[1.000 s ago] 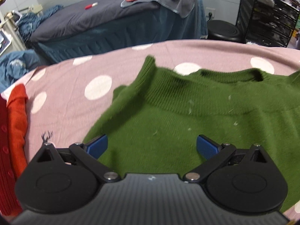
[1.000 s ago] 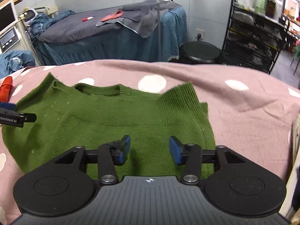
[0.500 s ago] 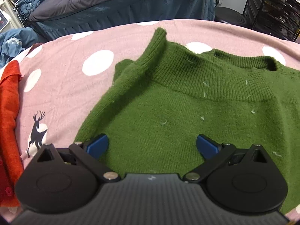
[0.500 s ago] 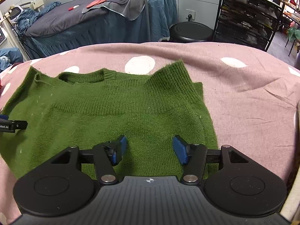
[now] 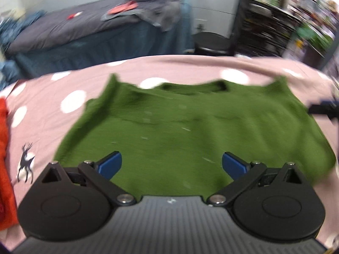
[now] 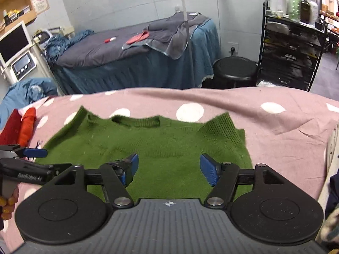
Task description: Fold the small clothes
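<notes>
A green knit sweater (image 5: 180, 127) lies flat on the pink polka-dot cover (image 5: 53, 97), neckline at the far side, with both sleeves folded in over the body. It also shows in the right wrist view (image 6: 152, 148). My left gripper (image 5: 171, 165) is open and empty above the sweater's near left part. My right gripper (image 6: 169, 167) is open and empty above the sweater's near right part. The left gripper also shows at the left edge of the right wrist view (image 6: 31, 158). The left wrist view is blurred.
Red and orange clothes (image 6: 21, 129) lie at the left edge of the cover. Beyond stand a bed with grey bedding (image 6: 127, 50), a black stool (image 6: 235, 67) and a black shelf rack (image 6: 292, 50). A machine with a screen (image 6: 14, 48) is far left.
Both grippers have pulled back and risen from the sweater, so more of it shows. The right gripper's jaws have opened wider. The left gripper stays open.
</notes>
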A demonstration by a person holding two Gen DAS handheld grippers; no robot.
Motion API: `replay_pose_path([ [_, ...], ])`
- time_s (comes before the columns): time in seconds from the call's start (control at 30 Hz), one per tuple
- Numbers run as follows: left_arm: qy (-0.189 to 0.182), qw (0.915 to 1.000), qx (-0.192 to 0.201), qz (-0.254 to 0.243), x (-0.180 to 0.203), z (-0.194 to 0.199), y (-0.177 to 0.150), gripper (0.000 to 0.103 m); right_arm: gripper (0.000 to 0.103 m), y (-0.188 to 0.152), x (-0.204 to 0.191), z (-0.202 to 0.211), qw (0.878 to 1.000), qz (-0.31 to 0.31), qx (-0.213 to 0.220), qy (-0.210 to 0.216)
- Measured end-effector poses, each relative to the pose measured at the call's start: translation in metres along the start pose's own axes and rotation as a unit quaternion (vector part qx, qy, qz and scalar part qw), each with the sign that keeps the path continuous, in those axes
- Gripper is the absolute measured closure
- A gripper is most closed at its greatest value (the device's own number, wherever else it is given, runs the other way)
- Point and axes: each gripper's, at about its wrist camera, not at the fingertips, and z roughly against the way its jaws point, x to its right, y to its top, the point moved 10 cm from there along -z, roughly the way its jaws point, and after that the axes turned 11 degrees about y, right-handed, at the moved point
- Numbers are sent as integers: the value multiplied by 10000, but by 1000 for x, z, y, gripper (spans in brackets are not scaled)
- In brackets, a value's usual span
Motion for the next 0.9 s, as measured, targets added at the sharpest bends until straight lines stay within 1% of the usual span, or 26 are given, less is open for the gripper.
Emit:
replay_pose_path([
  [0.03,-45,9996,122,-270,14,7,-5,0,0,0,6,2,10000,12,-43,-78],
  [0.1,-33,9951,425,-897,44,19,-18,3,0,3,23,6,9998,-92,-112,-140],
  [0.13,-53,9911,531,-1223,61,24,-25,8,0,5,32,8,9996,-222,-138,-141],
  [0.17,-143,9863,575,-1538,78,27,-32,15,0,7,42,10,9990,-382,-189,-116],
  [0.23,-422,9755,608,-2073,115,35,-47,21,0,10,58,12,9976,-629,-277,-66],
  [0.27,-526,9693,693,-2298,133,39,-53,21,0,13,65,13,9969,-725,-284,-89],
  [0.3,-553,9627,836,-2512,149,43,-57,21,0,14,72,13,9962,-808,-317,-80],
  [0.37,-460,9455,1138,-3017,178,45,-62,21,0,12,77,11,9945,-940,-446,67],
  [0.4,-368,9350,1288,-3285,192,44,-64,21,0,10,78,9,9934,-1020,-497,150],
  [0.47,-335,9147,1506,-3736,219,40,-68,21,0,3,79,4,9893,-1235,-708,334],
  [0.53,-312,8932,1686,-4156,244,34,-72,23,0,-5,82,-3,9863,-1358,-876,329],
  [0.57,-284,8818,1790,-4354,255,32,-73,25,0,-7,85,-6,9860,-1370,-907,282],
  [0.63,-237,8616,1966,-4673,276,29,-75,30,0,-7,94,-11,9848,-1500,-867,107],
  [0.7,-155,8469,2092,-4887,292,22,-74,34,0,-8,103,-19,9779,-1896,-869,127],
  [0.77,-71,8362,2205,-5020,306,19,-73,48,0,-9,115,-28,9693,-2319,-811,109],
  [0.8,-71,8337,2194,-5066,311,16,-73,50,0,-10,120,-32,9659,-2468,-774,72],
  [0.87,-116,8329,2175,-5088,320,15,-72,57,0,-13,123,-42,9604,-2663,-796,212],
  [0.9,-142,8344,2149,-5073,322,13,-71,59,0,-15,122,-47,9575,-2746,-803,356],
])
